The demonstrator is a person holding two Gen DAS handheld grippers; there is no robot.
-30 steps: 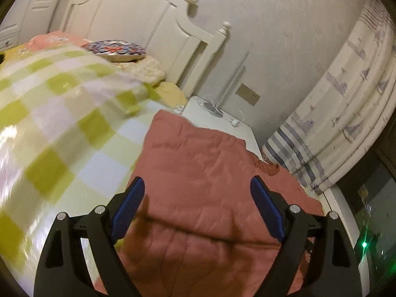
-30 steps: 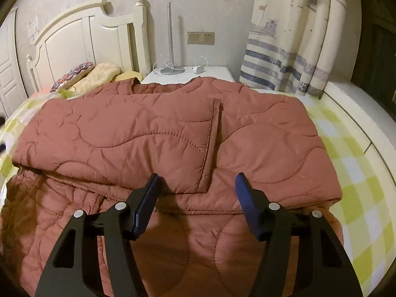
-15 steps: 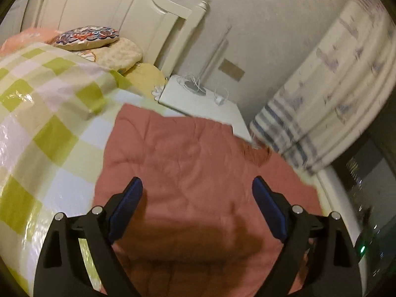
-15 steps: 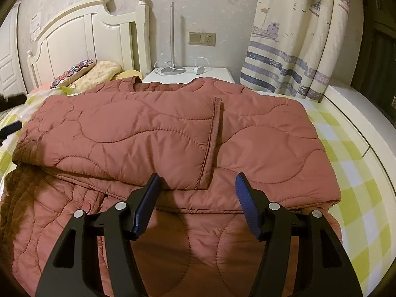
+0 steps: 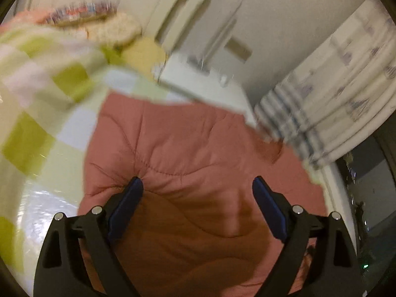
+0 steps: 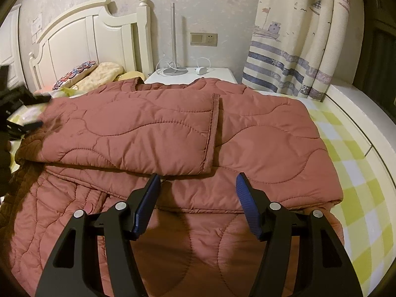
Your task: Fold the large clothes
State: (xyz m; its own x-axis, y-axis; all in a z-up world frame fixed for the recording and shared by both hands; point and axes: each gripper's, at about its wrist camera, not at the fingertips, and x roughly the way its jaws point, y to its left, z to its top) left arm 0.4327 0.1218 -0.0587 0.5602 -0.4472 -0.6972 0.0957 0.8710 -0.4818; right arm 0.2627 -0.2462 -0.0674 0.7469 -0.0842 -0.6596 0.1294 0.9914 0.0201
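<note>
A large rust-red quilted coat (image 6: 173, 133) lies spread on the bed, its left side folded over the middle. My right gripper (image 6: 196, 185) is open and empty, just above the coat's lower part near the folded flap's edge. My left gripper (image 5: 196, 190) is open, low over the coat's left edge (image 5: 188, 148); its left fingertip (image 5: 135, 185) touches a puckered spot in the fabric. The left gripper also shows at the left rim of the right wrist view (image 6: 17, 113).
The bed has a yellow-green checked sheet (image 6: 358, 173) and a white headboard (image 6: 86, 39). Pillows (image 6: 99, 74) lie at the head. A white nightstand (image 6: 193, 75) with a lamp and cables stands beside it. Striped curtains (image 6: 297, 49) hang to the right.
My left gripper has swung in and down onto the coat's left edge, its view blurred by motion. My right gripper has stayed nearly still over the coat.
</note>
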